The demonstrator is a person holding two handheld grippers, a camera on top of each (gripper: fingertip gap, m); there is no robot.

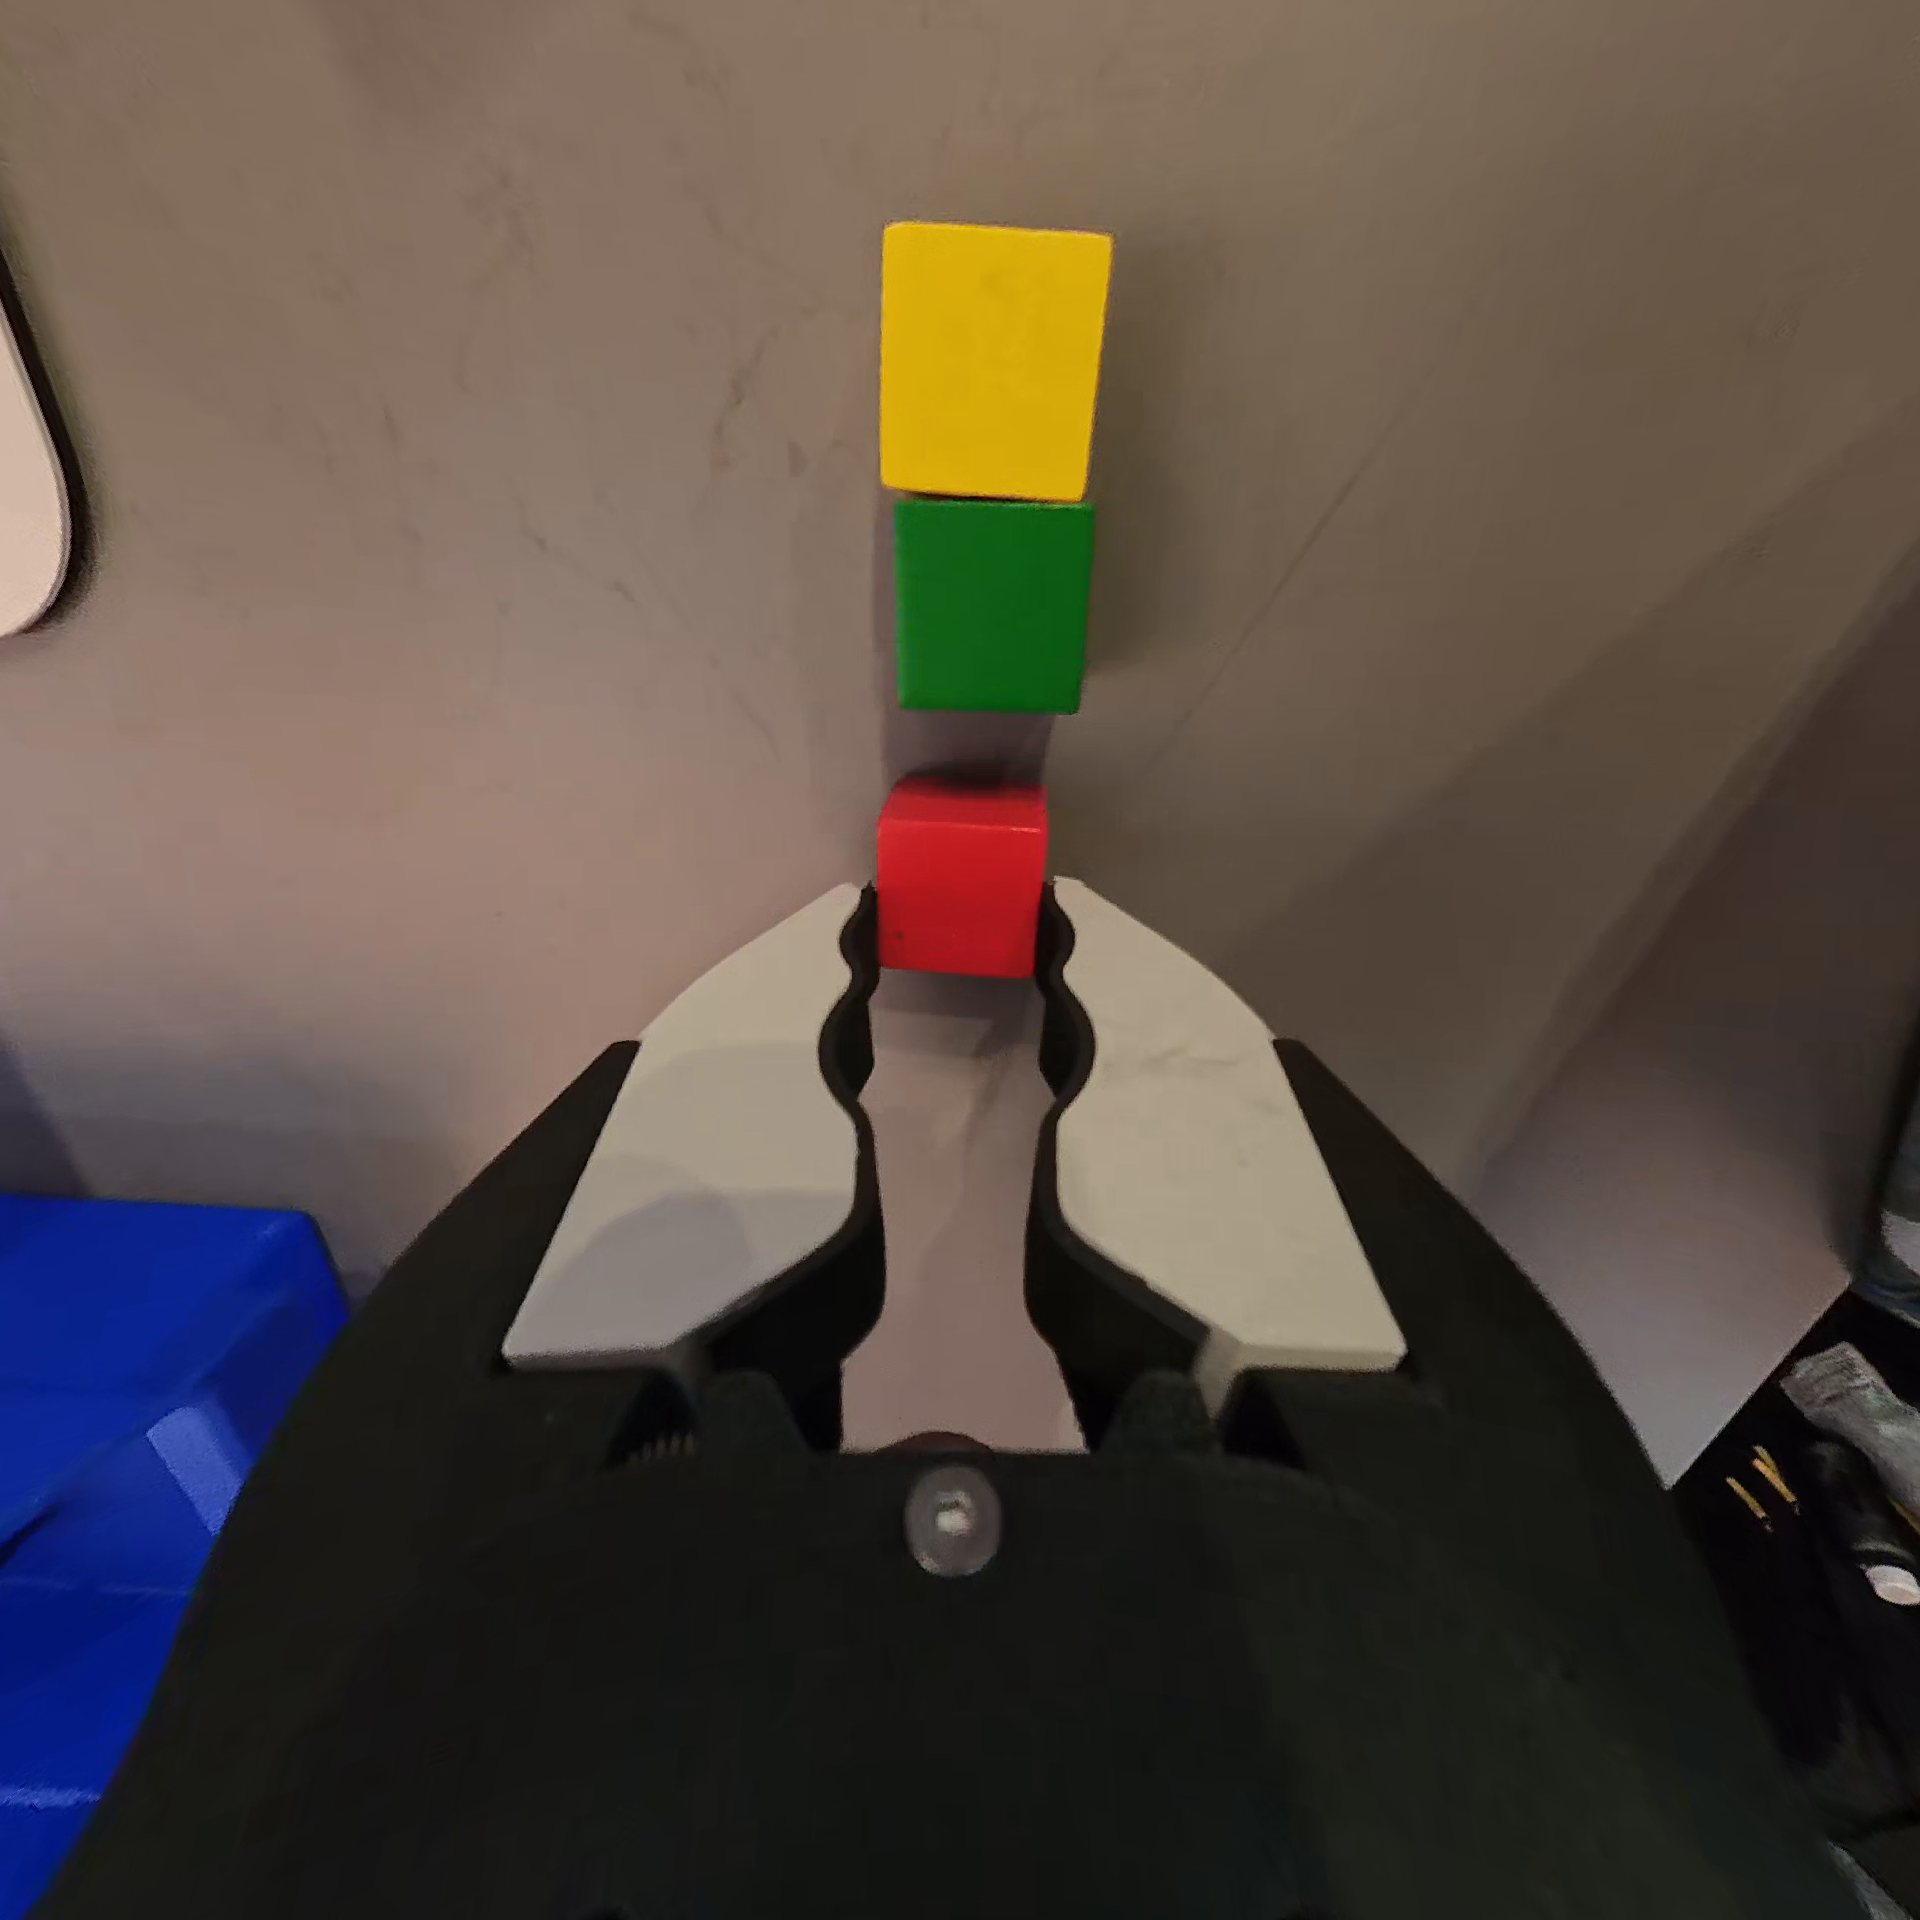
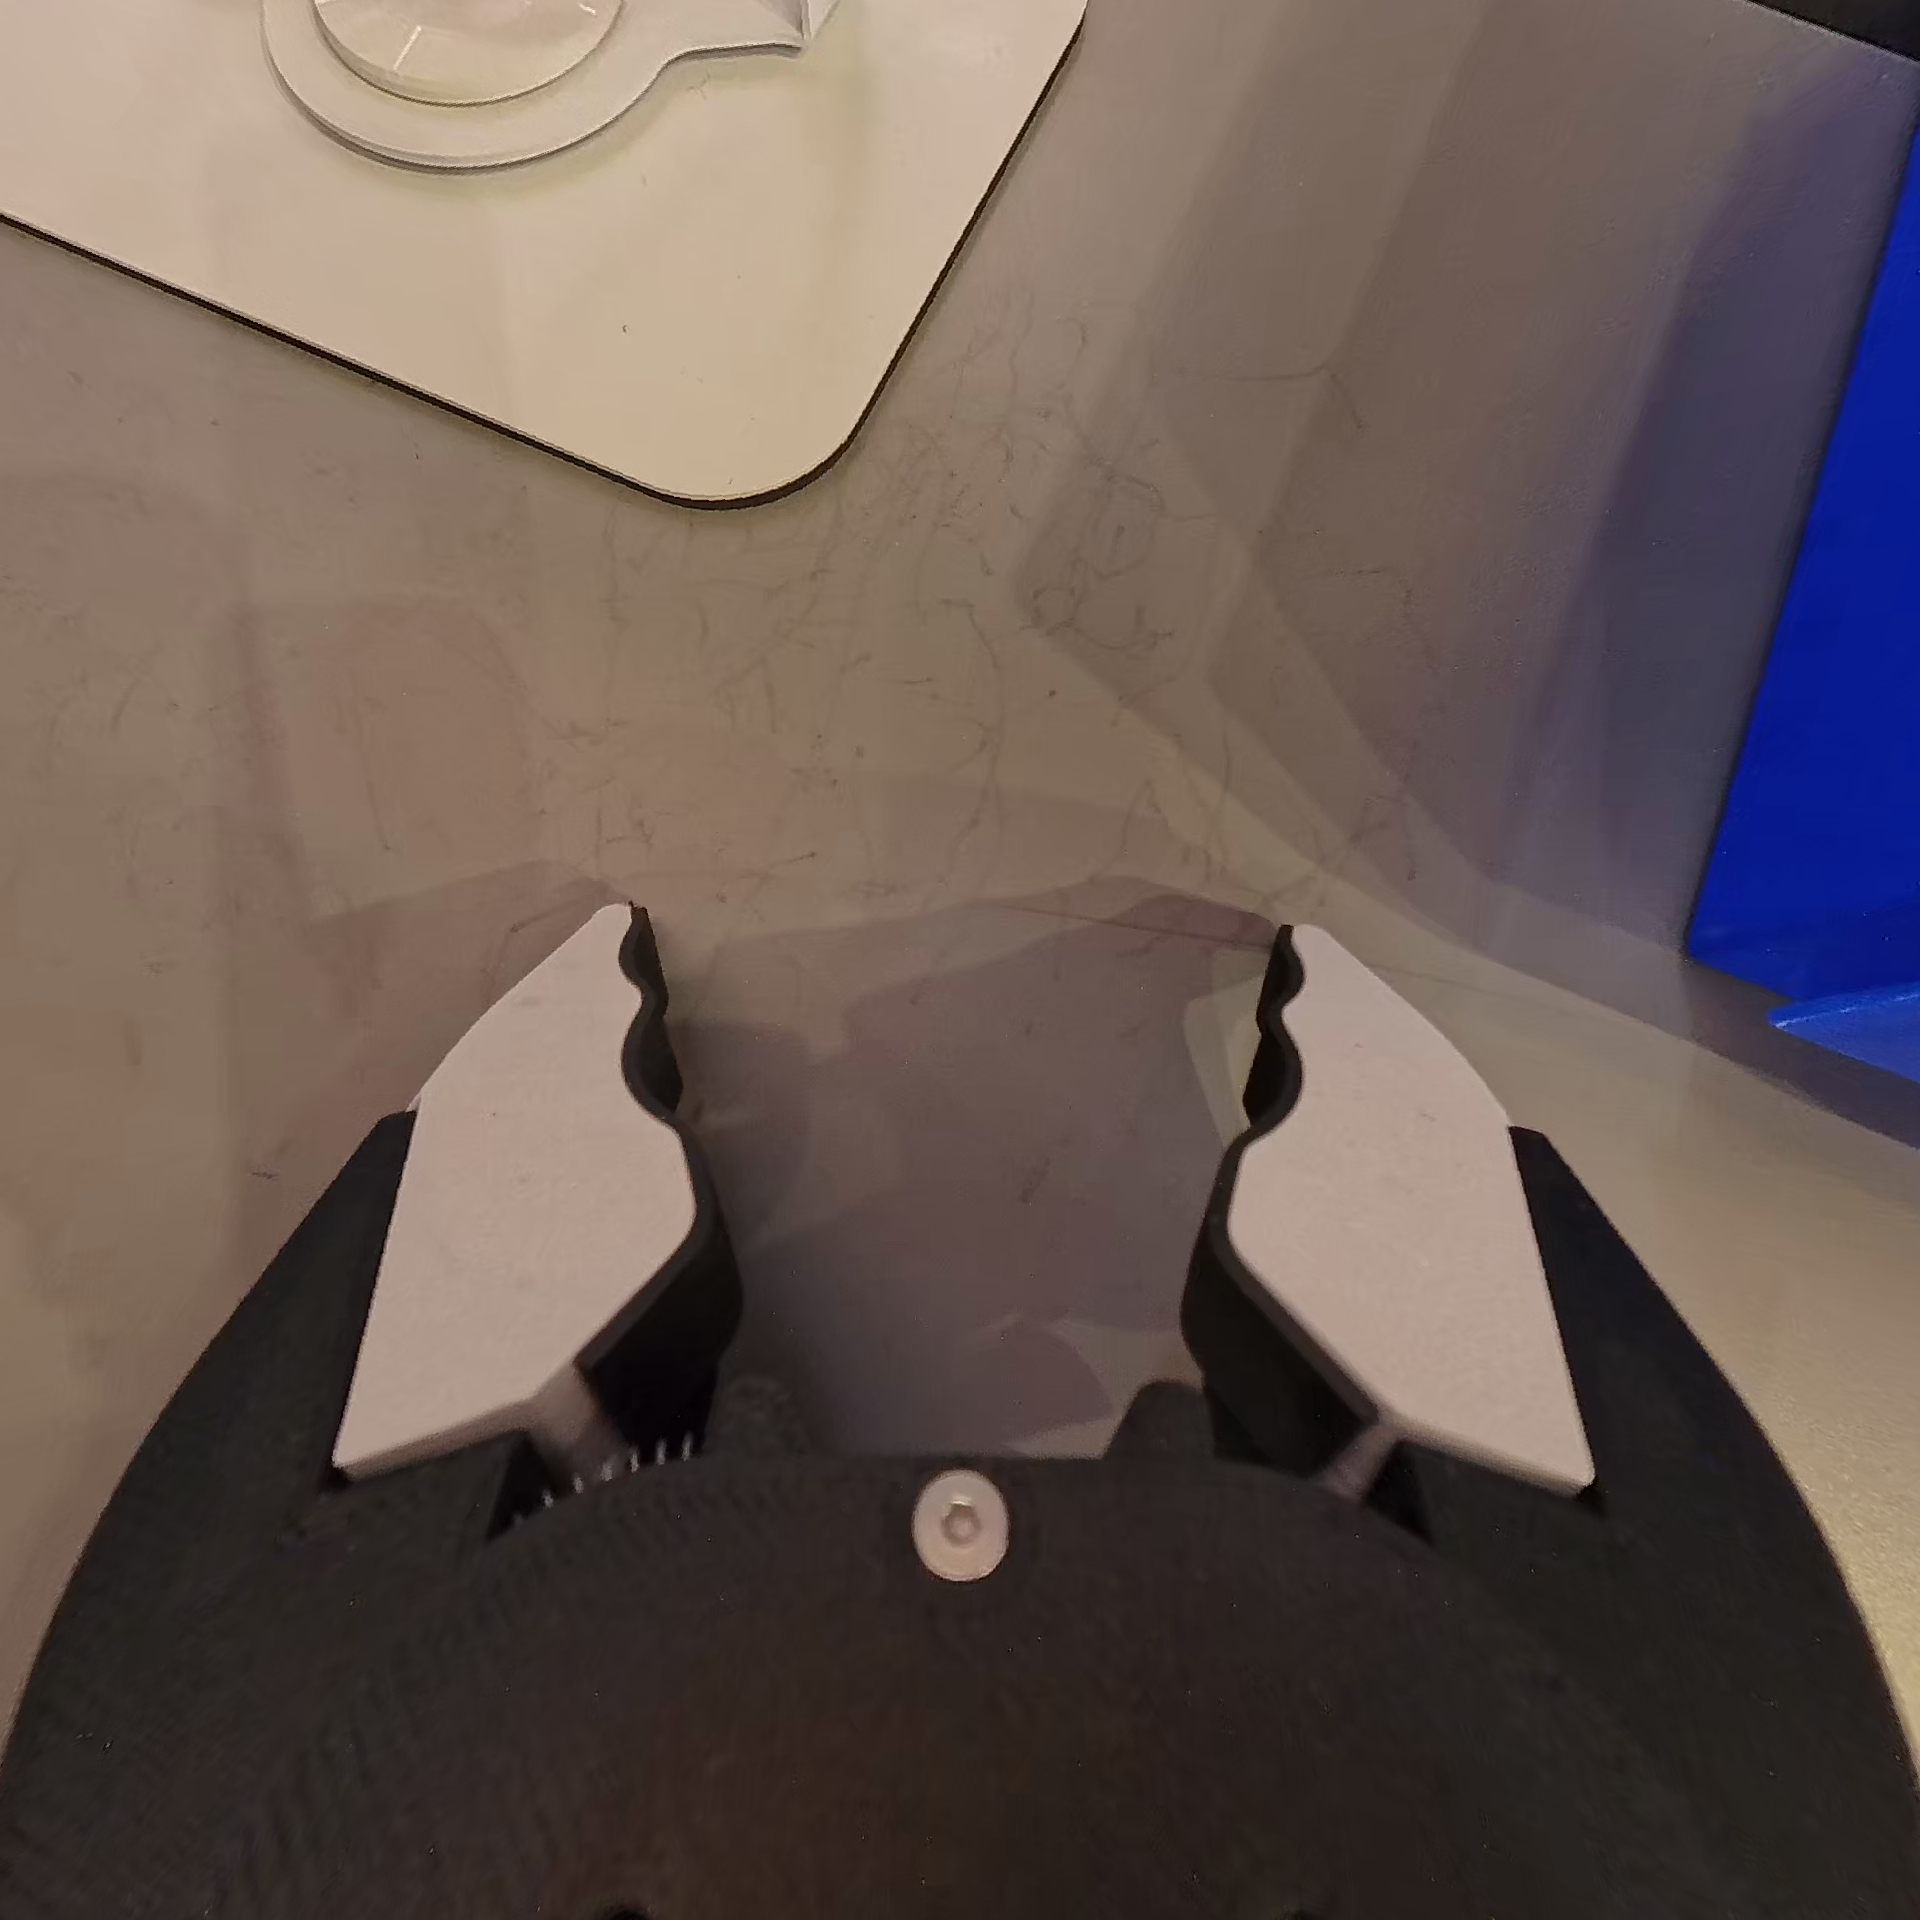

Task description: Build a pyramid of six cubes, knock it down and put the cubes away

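1. Gripping a red cube (image 1: 961,899) by its two side faces, the left gripper (image 1: 958,925) has its black wavy pads (image 1: 858,940) pressed against it, the jaws only a cube's width apart.
2. Beyond the red cube, apart from it by a strip of bare tabletop (image 1: 416,520), a green cube (image 1: 992,608) and a yellow cube (image 1: 992,358) lie in line, touching edge to edge.
3. Open grey surface spreads to both sides of that row; the table's edge runs down the right of the left wrist view, with dark clutter past it.
4. A blue bin (image 1: 135,1382) sits at the lower left of that view, just beside the gripper body.
5. The right gripper (image 2: 961,935) stands wide open with nothing between its fingers (image 2: 540,1143), over bare, finely scratched tabletop.
6. Ahead of it lies a cream board (image 2: 623,291) with rounded corners and a dark rim, bearing a clear round disc (image 2: 468,62); a smooth blue wall (image 2: 1829,623) bounds the right side.
7. The cubes are matte, sharp-edged and solid-coloured; the fingers are pale grey plates on a black textured body.
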